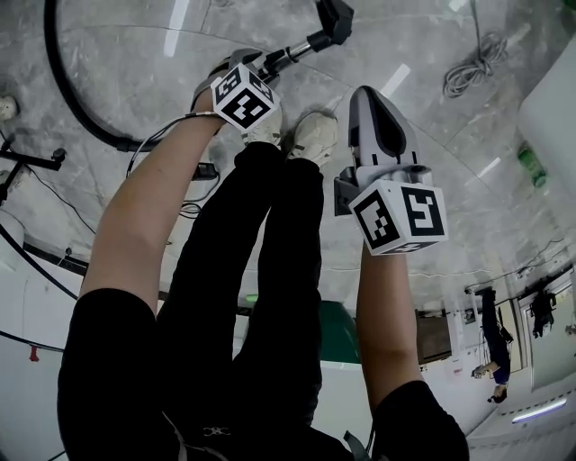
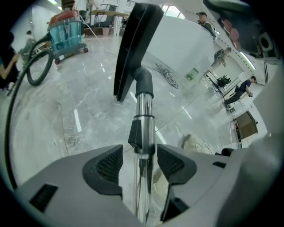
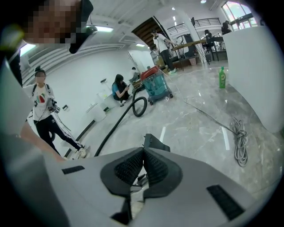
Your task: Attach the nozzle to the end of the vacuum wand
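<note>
The chrome vacuum wand runs up between the jaws of my left gripper. A black floor nozzle sits on its far end, its neck over the tube. The left pads stand on either side of the tube with a small gap, so that gripper is open. In the head view the left gripper is above the person's shoes, and the wand slants up right to the nozzle. My right gripper hangs to the right, shut with nothing in it. A black nozzle corner shows just past it.
A blue vacuum canister stands far off, and its black hose curves over the marble floor. A coiled grey cable and a green bottle lie near a white counter. Several people stand or sit around.
</note>
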### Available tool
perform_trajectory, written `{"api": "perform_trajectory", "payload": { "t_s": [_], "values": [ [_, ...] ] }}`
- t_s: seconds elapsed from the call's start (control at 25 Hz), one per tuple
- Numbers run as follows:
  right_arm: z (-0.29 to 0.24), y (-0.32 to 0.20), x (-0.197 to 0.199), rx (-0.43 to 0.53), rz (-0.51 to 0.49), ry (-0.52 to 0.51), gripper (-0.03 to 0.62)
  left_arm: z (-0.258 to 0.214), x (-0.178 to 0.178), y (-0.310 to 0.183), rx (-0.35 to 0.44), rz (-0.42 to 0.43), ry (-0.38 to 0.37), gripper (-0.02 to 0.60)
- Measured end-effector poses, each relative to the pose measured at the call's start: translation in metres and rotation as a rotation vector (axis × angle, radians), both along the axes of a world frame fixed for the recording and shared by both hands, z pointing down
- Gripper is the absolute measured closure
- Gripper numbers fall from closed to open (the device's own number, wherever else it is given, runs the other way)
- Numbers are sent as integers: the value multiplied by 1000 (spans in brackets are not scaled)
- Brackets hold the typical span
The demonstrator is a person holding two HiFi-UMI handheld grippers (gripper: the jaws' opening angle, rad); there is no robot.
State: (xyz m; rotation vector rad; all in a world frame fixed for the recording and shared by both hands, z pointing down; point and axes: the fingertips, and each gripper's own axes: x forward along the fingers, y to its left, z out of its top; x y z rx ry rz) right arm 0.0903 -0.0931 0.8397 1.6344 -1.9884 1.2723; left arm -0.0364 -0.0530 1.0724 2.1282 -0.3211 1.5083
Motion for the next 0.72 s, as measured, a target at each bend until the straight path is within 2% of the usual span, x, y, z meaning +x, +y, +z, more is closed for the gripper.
{"api": "perform_trajectory", "payload": {
  "t_s": [0.12, 0.2, 0.24, 0.28, 0.36, 0.56, 0.72],
  "values": [
    [-14, 2, 1, 13, -8, 30, 578, -31, 0, -6, 40, -64, 24, 356],
    [-24, 1, 3, 25, -19, 62, 579, -50, -5, -11, 59, -102, 0, 367],
    [-30, 1, 3, 29, -28, 75, 579, -62, -9, -15, 75, -121, -14, 485],
    [-37, 0, 2, 30, -38, 87, 579, -76, -11, -20, 94, -144, -20, 574],
    [-52, -1, 1, 34, -63, 107, 579, -106, -14, -29, 114, -213, 2, 574],
    [-108, -3, 2, 72, -86, 139, 580, -205, -22, -58, 191, -491, 83, 574],
    [-163, -8, 11, 104, -38, 129, 580, -299, -11, -67, 267, -565, 137, 574]
  ]
}}
